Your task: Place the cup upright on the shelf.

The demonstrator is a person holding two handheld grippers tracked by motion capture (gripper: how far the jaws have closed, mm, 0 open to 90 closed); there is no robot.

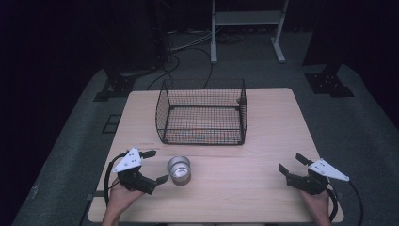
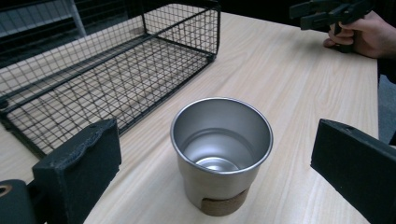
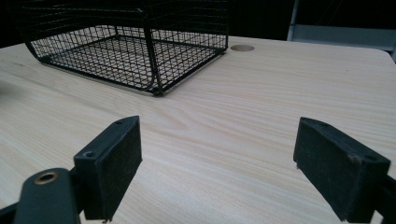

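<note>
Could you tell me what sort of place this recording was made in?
Probably a lab or studio recording station: a lone wooden table on grey carpet, dark surroundings, loose cables and a metal stand frame behind it.

I see the table (image 1: 263,141) with a wire basket (image 1: 202,113) standing toward its far middle, nothing lying in it. Nearer me and left of centre, a metal cup (image 1: 179,170) stands upright on the tabletop, in front of the basket's near left corner and apart from it. My left gripper (image 1: 153,165) sits just left of the cup, its jaws spread toward it without touching. My right gripper (image 1: 292,164) rests well off at the near right, jaws apart over bare tabletop
</note>
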